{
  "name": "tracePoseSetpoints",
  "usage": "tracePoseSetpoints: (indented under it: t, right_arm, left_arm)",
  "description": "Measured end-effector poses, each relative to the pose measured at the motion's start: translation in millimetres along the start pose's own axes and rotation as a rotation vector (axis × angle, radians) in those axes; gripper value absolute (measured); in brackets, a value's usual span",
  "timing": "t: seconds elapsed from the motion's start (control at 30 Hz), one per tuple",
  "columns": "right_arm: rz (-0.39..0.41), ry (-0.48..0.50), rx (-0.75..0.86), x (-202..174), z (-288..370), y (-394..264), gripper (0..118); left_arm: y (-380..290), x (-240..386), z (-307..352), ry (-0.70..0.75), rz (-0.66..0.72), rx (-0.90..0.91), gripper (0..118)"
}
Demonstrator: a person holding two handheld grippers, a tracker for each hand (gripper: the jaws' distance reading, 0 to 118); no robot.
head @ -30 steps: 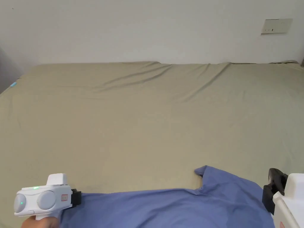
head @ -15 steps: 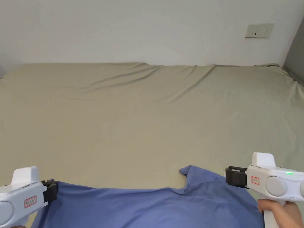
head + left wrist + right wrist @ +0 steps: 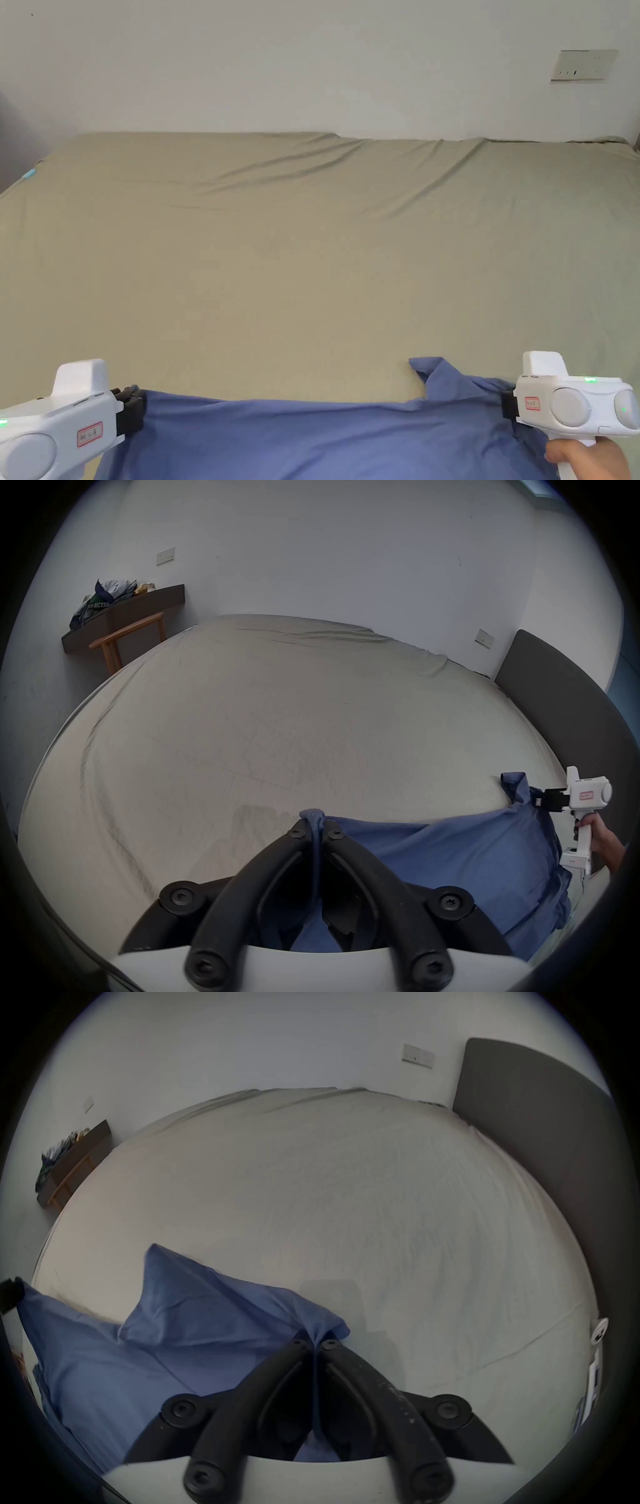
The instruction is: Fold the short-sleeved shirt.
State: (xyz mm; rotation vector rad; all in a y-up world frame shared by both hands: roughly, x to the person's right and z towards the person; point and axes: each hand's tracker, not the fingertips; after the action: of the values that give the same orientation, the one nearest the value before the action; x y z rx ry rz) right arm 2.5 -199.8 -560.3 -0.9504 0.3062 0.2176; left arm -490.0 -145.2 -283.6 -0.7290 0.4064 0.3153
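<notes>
Since half a second ago the right gripper (image 3: 507, 406) has dropped onto the shirt (image 3: 325, 437), which now stretches taut between it and the left gripper (image 3: 134, 409) at the bed's (image 3: 312, 262) near edge. The shirt's lower part is cut off from sight. Both grippers' jaws are clamped on shirt fabric, facing each other, held level.
</notes>
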Motion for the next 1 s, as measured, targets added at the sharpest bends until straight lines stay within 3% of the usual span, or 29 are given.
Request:
tracePoseSetpoints:
  t: [0.07, 0.23, 0.57, 0.77, 1.0]
  right_arm:
    - [0.054, -0.009, 0.066, 1, 22, -3, 4]
    - [0.068, 0.043, 0.181, 9, 106, -19, 4]
    - [-0.049, 0.169, 0.320, 29, 259, -121, 4]
    - [-0.067, 0.165, 0.272, 20, 275, -201, 4]
    - [-0.129, 0.119, 0.127, 27, 230, -268, 4]
  left_arm:
    - [-2, -4, 6, 0.003, 0.019, 0.011, 4]
    - [-7, -15, 37, 0.018, 0.045, 0.036, 4]
    - [-50, -27, 132, 0.035, 0.063, 0.074, 4]
    - [-114, -38, 152, 0.054, 0.079, 0.000, 4]
    - [-173, -45, 138, 0.087, 0.099, -0.117, 4]
